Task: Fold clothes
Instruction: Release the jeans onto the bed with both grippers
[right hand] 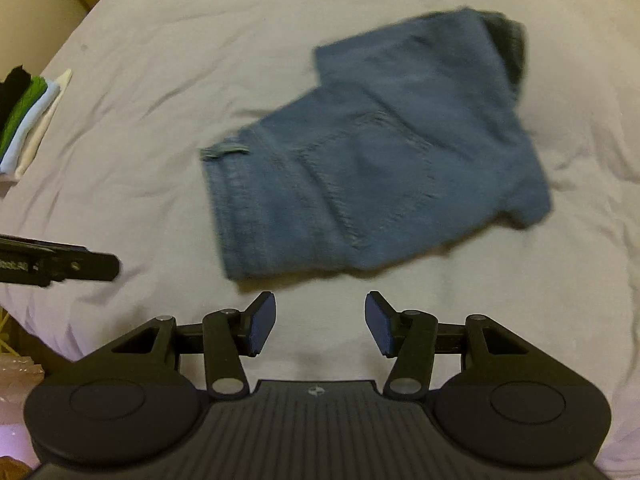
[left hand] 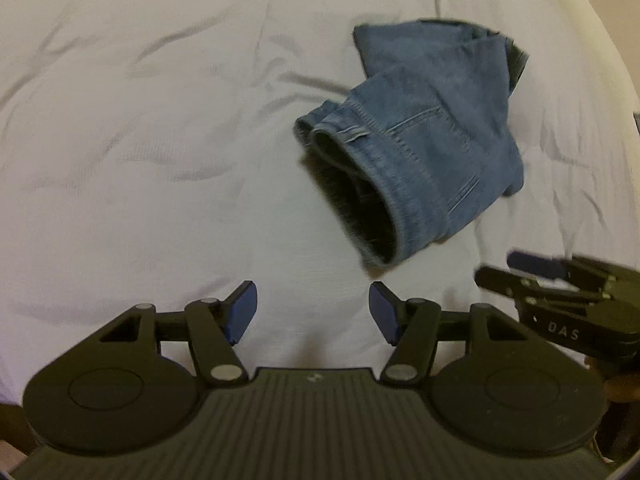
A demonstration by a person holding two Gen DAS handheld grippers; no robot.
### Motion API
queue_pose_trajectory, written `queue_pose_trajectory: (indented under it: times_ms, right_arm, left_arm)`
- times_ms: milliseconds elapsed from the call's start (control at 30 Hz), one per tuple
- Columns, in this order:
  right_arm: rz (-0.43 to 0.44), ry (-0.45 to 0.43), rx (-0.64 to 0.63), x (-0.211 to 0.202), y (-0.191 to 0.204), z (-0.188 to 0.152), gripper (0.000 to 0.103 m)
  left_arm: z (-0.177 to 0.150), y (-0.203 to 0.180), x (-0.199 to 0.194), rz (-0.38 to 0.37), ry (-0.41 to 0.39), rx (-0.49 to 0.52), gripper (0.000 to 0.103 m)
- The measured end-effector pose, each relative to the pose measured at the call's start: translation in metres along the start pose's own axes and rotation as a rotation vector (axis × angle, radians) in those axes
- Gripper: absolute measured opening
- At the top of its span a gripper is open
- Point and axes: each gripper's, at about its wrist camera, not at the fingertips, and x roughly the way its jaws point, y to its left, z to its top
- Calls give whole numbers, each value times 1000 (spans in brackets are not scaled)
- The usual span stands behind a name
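Here, the left gripper point(left hand: 313, 312) and right gripper point(right hand: 320, 323) hover with blue-padded jaws spread wide, gripping nothing, above a wrinkled white bedsheet point(left hand: 140, 140). Just beyond them lie folded blue denim jeans point(right hand: 372, 160), stitched back pocket up and waistband open. Farther left, a stack of folded clothes point(right hand: 28, 116) rests at the bed's edge.

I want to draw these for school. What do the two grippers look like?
Both look the same. The left gripper and right gripper are black, with a ribbed grey middle plate bearing a tiny logo, two round discs at the sides, silver pivot pins, and dark blue pads on the fingers. White letters "DAS" are printed on the right gripper's side. No cables or sleeves are visible.
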Motion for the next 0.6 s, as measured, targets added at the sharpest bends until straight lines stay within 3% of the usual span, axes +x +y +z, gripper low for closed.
queue_pose_trajectory:
  times_ms: [133,267,333,367,400,500,600]
  right_arm:
    - [-50,-59,-91,24,53,9,53]
    - [-168,-100,-214,61,90,20,50]
    - [-210,-115,-225,76,93,26,33]
    - [-194,-131,-201,77,89,28,13]
    - [-166,-154,-156,74,81,30,5]
    - [-148,-244,53,48,45,34,0]
    - [-159,-271,296,26,-4,27,0]
  left_arm:
    - [10,27,10,-20,39,40,57]
    - [24,44,19,-29,48,38,57]
    - [31,48,22,-36,49,30,57]
    - [35,49,25,-44,49,28,57]
    - [39,50,27,-52,50,26,57]
    - [50,49,37,-79,58,14,57]
    - [64,44,50,-138,64,-27,58]
